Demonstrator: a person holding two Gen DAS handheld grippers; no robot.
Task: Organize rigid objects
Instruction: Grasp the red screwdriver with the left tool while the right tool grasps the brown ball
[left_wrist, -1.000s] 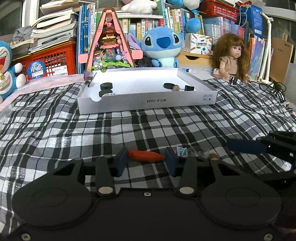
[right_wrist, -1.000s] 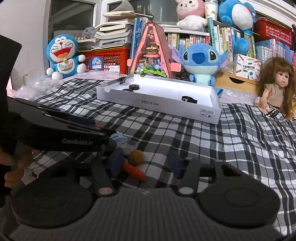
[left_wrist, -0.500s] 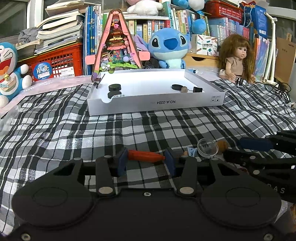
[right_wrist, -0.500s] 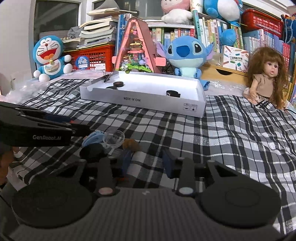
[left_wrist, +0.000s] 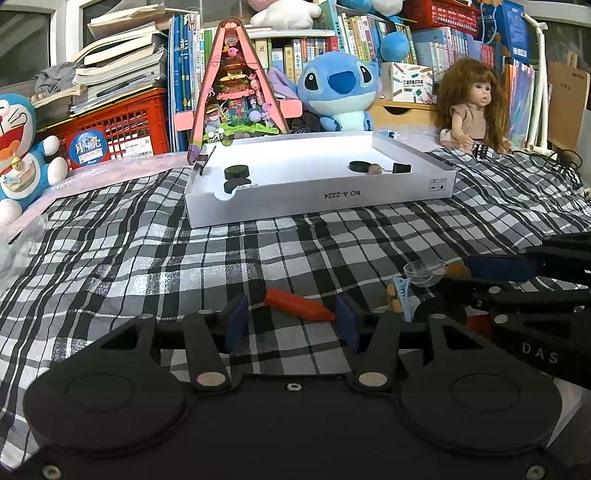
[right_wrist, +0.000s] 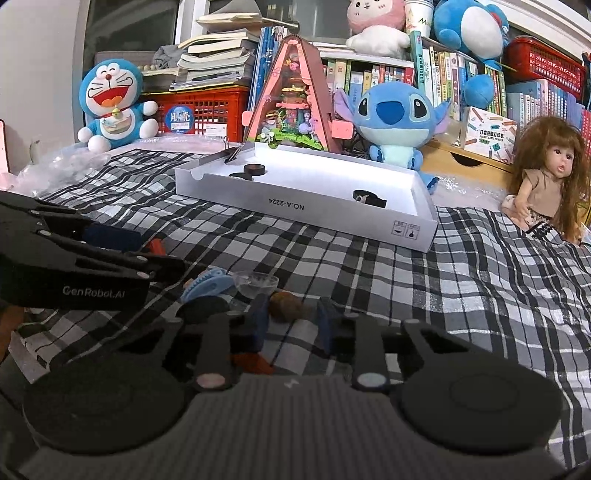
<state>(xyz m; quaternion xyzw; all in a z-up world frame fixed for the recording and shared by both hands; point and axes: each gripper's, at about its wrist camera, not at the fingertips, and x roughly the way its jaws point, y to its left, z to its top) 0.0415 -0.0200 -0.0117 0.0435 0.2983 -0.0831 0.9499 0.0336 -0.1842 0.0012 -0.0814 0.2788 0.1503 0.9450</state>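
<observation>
Low in the centre of the left wrist view, the left gripper is being eased apart, its jaws having just been opening; the orange carrot-shaped piece is lying between the pads, its tip near the right pad, no longer clamped. In the right wrist view, the right gripper is being narrowed around a small brown object, jaws just closing, though pad contact cannot be confirmed. A blue hair clip and clear dish are lying just left of it on the plaid cloth. The white box lid, upper centre, is holding black discs.
</observation>
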